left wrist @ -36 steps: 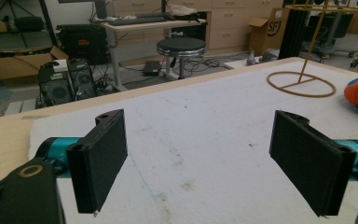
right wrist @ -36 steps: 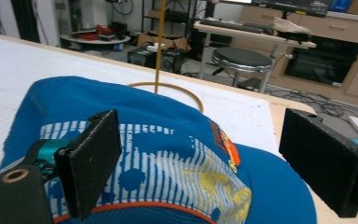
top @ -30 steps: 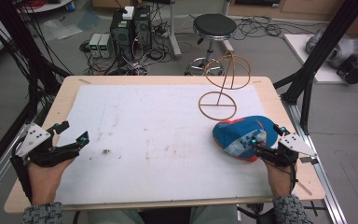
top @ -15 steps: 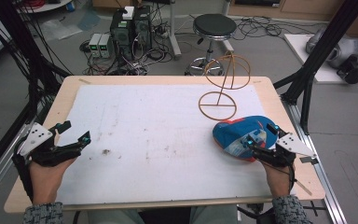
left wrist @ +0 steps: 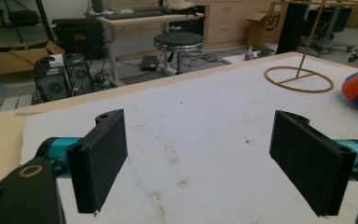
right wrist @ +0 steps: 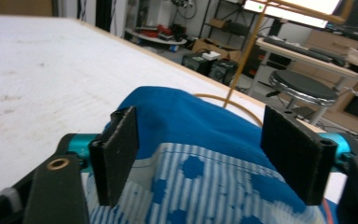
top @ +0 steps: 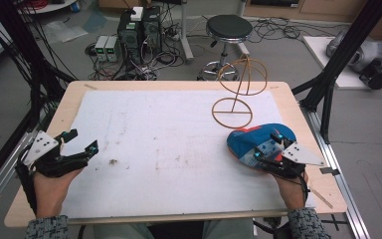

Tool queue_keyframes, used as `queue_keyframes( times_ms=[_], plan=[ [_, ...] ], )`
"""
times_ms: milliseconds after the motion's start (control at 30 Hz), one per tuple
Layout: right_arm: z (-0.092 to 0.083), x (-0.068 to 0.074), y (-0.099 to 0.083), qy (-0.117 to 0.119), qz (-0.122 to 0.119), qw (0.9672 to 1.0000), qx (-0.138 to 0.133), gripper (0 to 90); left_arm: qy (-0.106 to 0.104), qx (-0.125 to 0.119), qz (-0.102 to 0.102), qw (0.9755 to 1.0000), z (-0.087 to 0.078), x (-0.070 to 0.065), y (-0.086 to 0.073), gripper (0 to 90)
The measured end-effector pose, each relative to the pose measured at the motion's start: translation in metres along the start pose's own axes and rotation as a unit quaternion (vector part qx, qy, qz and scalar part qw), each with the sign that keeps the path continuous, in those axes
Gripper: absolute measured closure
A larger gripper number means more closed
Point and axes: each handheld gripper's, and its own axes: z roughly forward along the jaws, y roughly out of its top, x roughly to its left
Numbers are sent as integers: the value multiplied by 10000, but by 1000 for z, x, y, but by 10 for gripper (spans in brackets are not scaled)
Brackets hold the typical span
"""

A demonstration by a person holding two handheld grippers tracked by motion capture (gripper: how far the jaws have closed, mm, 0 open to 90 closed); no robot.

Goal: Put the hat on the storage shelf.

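A blue cap (top: 258, 142) with an orange part and a white-patterned panel lies on the white mat (top: 169, 139) near the right edge of the table (top: 298, 104). The right gripper (top: 267, 148) hovers over it, jaws wide apart on both sides of the cloth, gripping nothing; in the right gripper view the cap (right wrist: 200, 140) sits between and below the jaws. Just behind the cap stands a wooden wire stand (top: 236, 94) with a ring base. The left gripper (top: 82, 142) rests near the left edge, jaws wide open and empty. The left gripper view shows a cardboard box (left wrist: 261, 23) marked "SF" behind the table. A black stool (top: 229, 30) stands beyond the far edge.
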Motion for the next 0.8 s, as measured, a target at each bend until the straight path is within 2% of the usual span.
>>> queue_keyframes(
  times_ms=[133, 200, 233, 267, 300, 367, 567, 600, 667, 700, 733, 767, 800],
  plan=[
    [6, 4, 1, 43, -183, 9998, 116, 300, -4, 11, 0, 10000, 0, 1, 0, 192],
    [9, 5, 1, 33, -284, 9994, 190, 342, -26, 1, -6, 10000, 0, 0, 0, 192],
    [11, 6, 1, -16, -402, 9988, 263, 390, -25, 3, 13, 10000, 0, 0, 1, 192],
    [11, 6, 1, -16, -402, 9988, 263, 390, -27, 6, 13, 10000, 0, 0, 1, 192],
    [11, 6, 0, -44, -459, 9985, 296, 436, -34, 5, 17, 10000, 0, 0, 1, 192],
    [11, 6, 1, -84, -509, 9982, 310, 469, -46, -5, 16, 10000, 0, 0, 1, 192],
    [12, 7, 1, -61, -744, 9967, 332, 622, -26, -9, 12, 10000, 0, 0, 1, 194],
    [12, 7, 1, -61, -744, 9967, 332, 622, -26, -9, 12, 10000, 0, 0, 1, 194],
    [12, 7, 1, -89, -758, 9964, 368, 704, -30, -12, 8, 10000, 0, 0, 1, 194],
    [12, 7, 1, -89, -758, 9964, 368, 704, -30, -1, 17, 10000, 0, 0, 1, 194],
    [11, 6, 1, -101, -682, 9971, 335, 767, -36, 0, 12, 10000, 0, 0, 1, 194],
    [11, 6, 1, -101, -682, 9971, 335, 767, -36, 0, 12, 10000, 0, 0, 1, 194],
    [10, 4, 1, -104, -623, 9975, 305, 828, -34, 1, 16, 10000, 0, 0, 1, 194]
  ],
)
